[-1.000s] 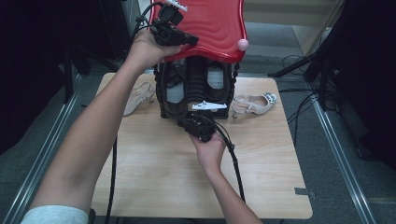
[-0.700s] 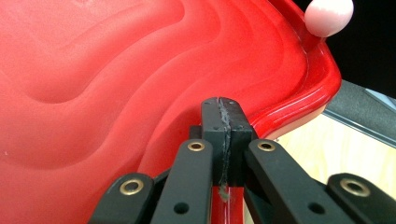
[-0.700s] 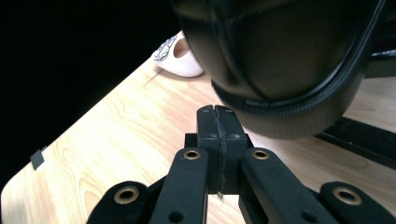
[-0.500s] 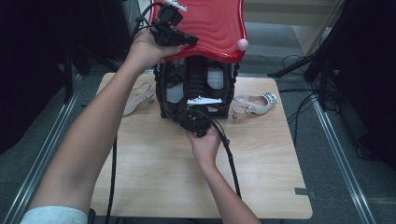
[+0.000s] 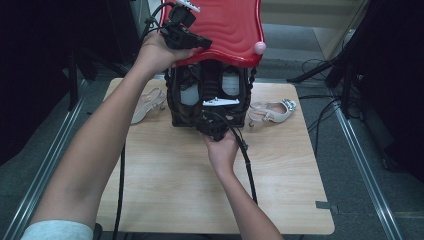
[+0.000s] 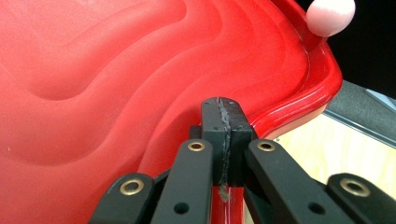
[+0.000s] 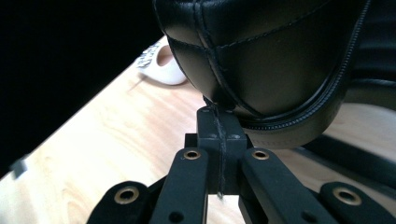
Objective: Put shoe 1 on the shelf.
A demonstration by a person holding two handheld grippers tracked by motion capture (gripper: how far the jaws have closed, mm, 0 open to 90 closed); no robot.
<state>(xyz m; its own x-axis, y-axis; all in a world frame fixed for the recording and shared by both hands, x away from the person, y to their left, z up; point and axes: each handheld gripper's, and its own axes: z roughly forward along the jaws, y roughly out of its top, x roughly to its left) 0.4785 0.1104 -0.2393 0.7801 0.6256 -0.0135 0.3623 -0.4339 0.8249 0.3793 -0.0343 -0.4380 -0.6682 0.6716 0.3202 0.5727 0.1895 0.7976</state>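
While the left claw [image 5: 197, 42] clamps the red lid's [image 5: 225, 25] near rim.

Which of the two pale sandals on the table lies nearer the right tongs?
The sandal with the sparkly strap, right of the black bag, lies nearer the right tongs; the other sandal lies beyond the bag's left side.

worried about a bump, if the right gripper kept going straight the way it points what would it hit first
Most likely the black bag: the right gripper, jaws shut, points at its lower edge, tips right beneath it. Whether they already touch, I cannot tell.
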